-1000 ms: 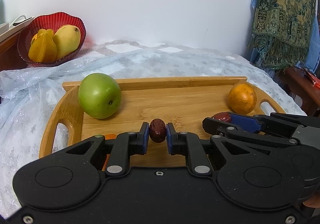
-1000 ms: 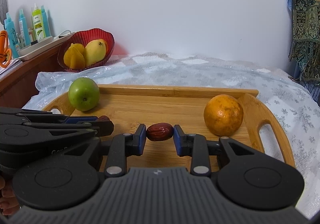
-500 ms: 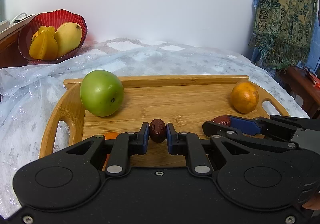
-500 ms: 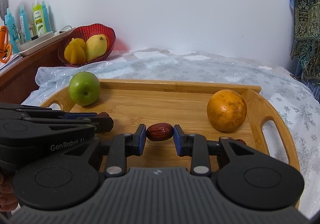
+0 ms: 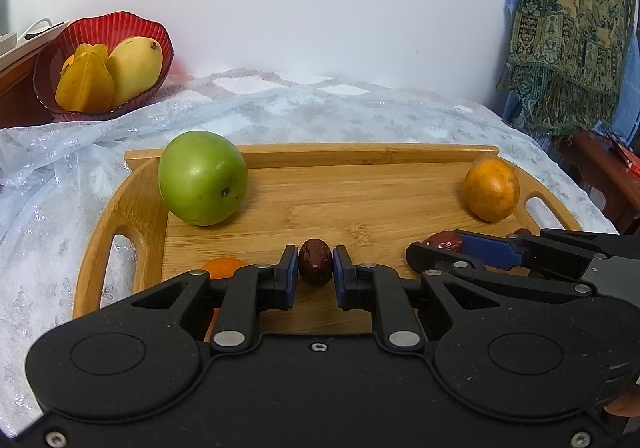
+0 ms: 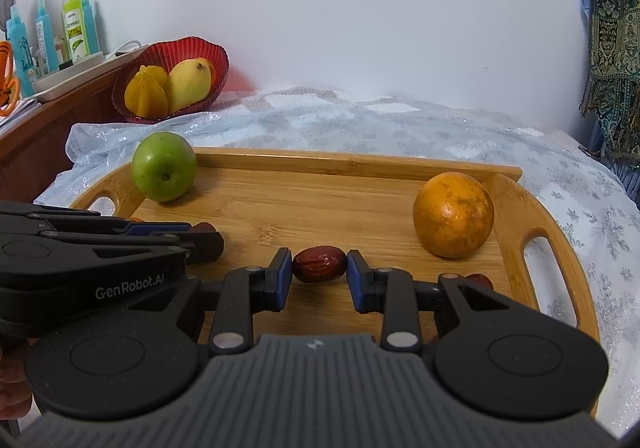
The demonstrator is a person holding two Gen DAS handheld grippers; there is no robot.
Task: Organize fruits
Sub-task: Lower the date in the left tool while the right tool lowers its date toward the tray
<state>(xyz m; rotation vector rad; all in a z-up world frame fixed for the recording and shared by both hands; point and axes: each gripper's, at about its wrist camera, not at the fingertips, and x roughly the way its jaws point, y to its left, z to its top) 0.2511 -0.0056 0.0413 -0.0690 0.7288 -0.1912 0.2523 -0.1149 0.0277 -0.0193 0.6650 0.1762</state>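
While neither hand has shifted over the last second, both grips hold unchanged, so each date seems ready to lift. Wooden tray (image 5: 136,203) lies beneath both claws; green apple (image 5: 202,177) ahead-left, orange (image 6: 453,214) ahead-right, neither blocking. Left claw (image 5: 315,267) clamps one red date (image 5: 315,262); right claw (image 6: 319,269) clamps another date (image 6: 319,264).

Small orange fruit (image 5: 222,267) and a red date (image 6: 480,280), both half hidden behind black fingers.
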